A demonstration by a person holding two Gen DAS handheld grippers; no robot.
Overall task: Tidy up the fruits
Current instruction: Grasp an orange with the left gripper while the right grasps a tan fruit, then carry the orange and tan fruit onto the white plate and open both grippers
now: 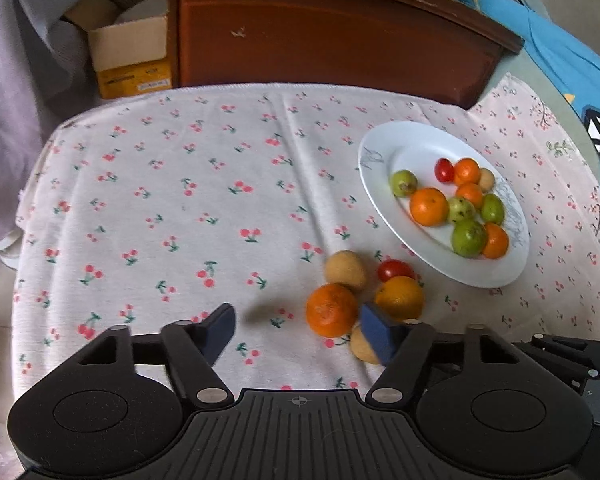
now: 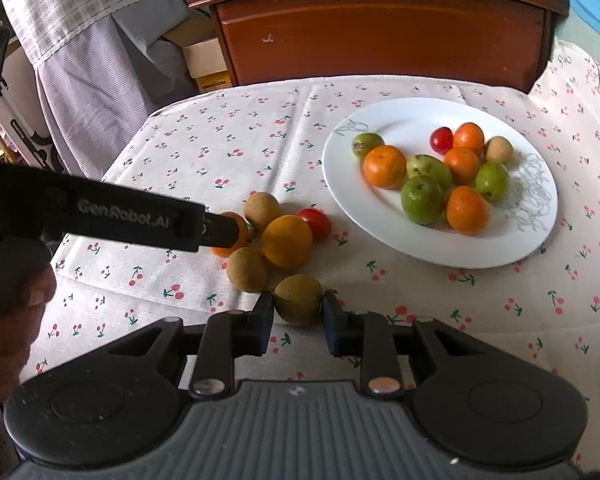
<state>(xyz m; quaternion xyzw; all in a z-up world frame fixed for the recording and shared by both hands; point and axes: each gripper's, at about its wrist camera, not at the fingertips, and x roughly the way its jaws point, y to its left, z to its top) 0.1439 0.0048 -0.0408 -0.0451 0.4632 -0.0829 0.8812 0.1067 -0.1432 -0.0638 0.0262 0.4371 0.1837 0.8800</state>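
Observation:
A white plate (image 1: 412, 148) (image 2: 344, 176) holds several mandarins, green fruits, a cherry tomato and a brown fruit. Loose fruit lies left of it on the cloth. My left gripper (image 1: 300, 332) is open around a loose mandarin (image 1: 332, 310); its right pad (image 1: 378, 334) is close to it and the left pad stands well away. In the right wrist view one of its fingers (image 2: 220, 232) covers part of that mandarin (image 2: 240, 222). My right gripper (image 2: 297, 322) is shut on a brown round fruit (image 2: 299, 298) low over the cloth.
Beside the mandarin lie an orange (image 2: 287, 242), a cherry tomato (image 2: 316, 222) and two brown fruits (image 2: 261, 210) (image 2: 248, 264). The cherry-print tablecloth (image 1: 180, 200) ends at a wooden headboard (image 1: 320, 36). A cardboard box (image 1: 128, 52) stands back left. A hand (image 2: 12, 312) shows low left.

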